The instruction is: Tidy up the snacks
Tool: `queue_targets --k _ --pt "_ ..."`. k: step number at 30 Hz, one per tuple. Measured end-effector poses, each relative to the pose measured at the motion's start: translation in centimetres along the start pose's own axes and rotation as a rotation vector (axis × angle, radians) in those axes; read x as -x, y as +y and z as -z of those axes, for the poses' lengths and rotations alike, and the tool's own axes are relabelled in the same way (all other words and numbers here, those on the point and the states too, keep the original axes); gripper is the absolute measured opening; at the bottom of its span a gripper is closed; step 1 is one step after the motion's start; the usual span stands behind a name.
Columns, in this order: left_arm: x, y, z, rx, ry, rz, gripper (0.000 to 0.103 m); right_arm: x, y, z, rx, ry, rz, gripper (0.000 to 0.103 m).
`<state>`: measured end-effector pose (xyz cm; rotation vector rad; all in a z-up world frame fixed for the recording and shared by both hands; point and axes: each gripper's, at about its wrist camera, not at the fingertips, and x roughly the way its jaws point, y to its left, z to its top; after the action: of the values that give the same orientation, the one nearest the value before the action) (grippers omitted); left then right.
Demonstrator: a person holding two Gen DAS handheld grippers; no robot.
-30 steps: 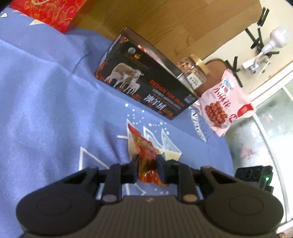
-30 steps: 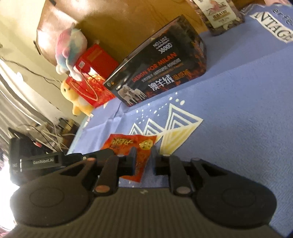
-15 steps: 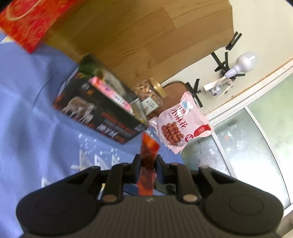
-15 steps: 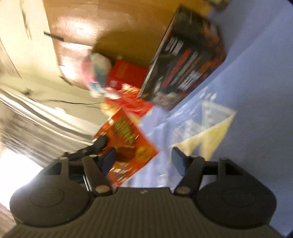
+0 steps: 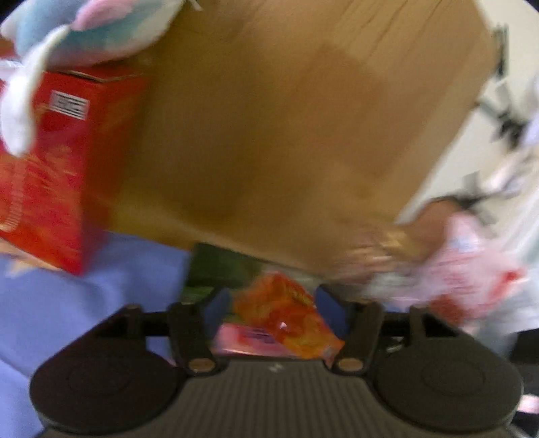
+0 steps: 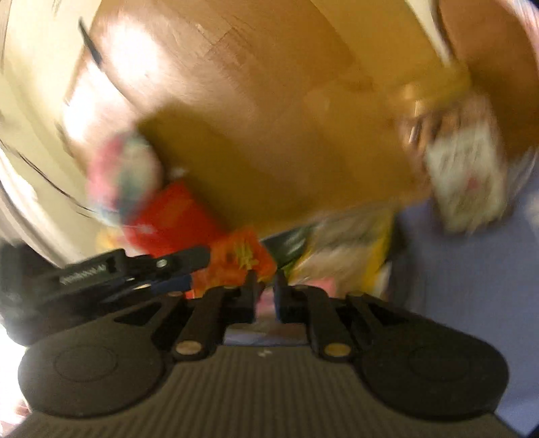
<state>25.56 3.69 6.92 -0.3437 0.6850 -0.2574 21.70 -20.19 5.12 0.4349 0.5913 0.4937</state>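
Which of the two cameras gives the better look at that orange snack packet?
The left wrist view: the orange snack packet lies large between the left tongs' spread fingers, though blurred. The right wrist view shows it smaller, beyond the right tongs, partly hidden.

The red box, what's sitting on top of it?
A pastel plush toy rests on the red box; motion blur and the frame edge hide most of it, and its white limb covers the box's upper left corner.
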Motion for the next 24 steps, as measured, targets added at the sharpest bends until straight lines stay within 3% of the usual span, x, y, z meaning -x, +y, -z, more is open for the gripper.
queue_targets --k 5,9,11,14,16,18,21,24 --pt "1.9 -1.0 2.4 -0.092 -0.064 -0.104 0.060 2.3 -0.6 1.3 -0.025 -0.078 -0.010 0.032" --pt "4.8 -2.7 5.4 -0.143 -0.085 -0.106 0.060 5.8 -0.3 4.0 -0.021 -0.113 0.018 0.035" --pt "6.3 -3.8 7.6 -0.194 -0.091 -0.116 0.064 7.1 0.1 6.0 0.004 -0.094 0.053 0.038" --pt "8.2 -4.5 11.0 -0.261 -0.087 -0.145 0.084 8.6 1.5 9.3 0.071 -0.046 0.138 0.041" --pt "9.4 -4.8 13.0 -0.304 -0.080 -0.181 0.093 9.8 2.2 11.8 0.093 -0.024 0.167 0.051" --pt "10.5 -5.0 14.6 -0.337 -0.076 -0.228 0.102 10.8 2.8 13.9 0.080 0.001 0.184 0.073" --pt "12.5 -4.6 16.1 -0.317 -0.081 -0.242 0.103 11.6 3.8 16.4 0.096 0.026 0.232 0.096" --pt "14.1 -4.4 16.7 -0.291 -0.088 -0.254 0.103 11.6 4.8 17.2 0.132 0.041 0.239 0.097"
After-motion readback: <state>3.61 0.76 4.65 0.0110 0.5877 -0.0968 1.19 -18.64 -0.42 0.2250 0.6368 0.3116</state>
